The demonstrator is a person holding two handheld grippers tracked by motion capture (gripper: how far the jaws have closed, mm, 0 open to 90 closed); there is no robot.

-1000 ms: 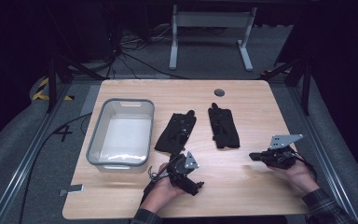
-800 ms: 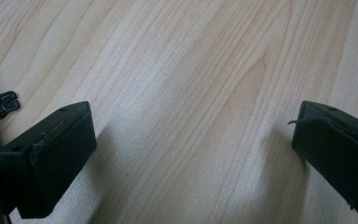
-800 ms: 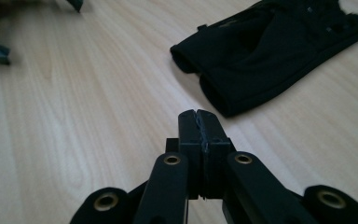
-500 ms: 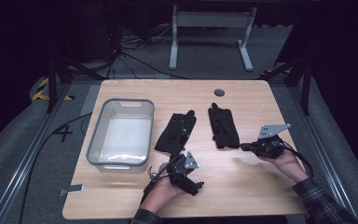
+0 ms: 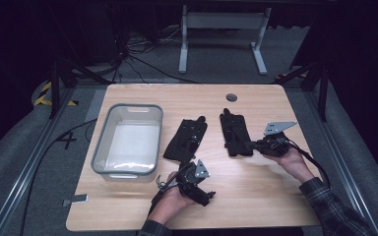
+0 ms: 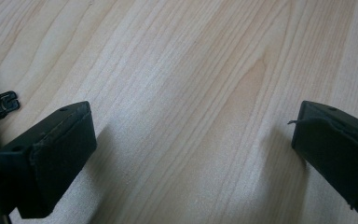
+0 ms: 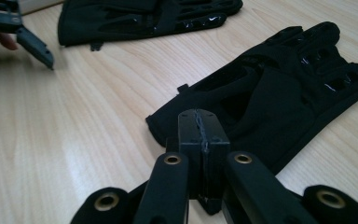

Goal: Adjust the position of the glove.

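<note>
Two black gloves lie flat side by side mid-table, the left glove [image 5: 186, 140] [image 7: 144, 16] and the right glove [image 5: 235, 132] [image 7: 279, 93]. My right gripper [image 5: 250, 145] [image 7: 200, 123] is shut with nothing between its jaws; its tips sit at the cuff end of the right glove, and I cannot tell whether they touch it. A hand rests my left gripper [image 5: 199, 189] [image 6: 193, 135] [image 7: 28, 37] on the wood in front of the left glove. Its jaws stand wide open over bare table.
A clear grey-rimmed bin [image 5: 96, 147] stands on the table's left part, a little white material lying in it. There is a round cable hole [image 5: 231, 97] near the far edge and a small metal clip [image 5: 78, 199] at the front left edge. The wooden table [image 5: 261, 196] shows bare wood at front right.
My right gripper has slid left across the table from near the right edge to the right glove's cuff, staying shut. The left gripper has kept still.
</note>
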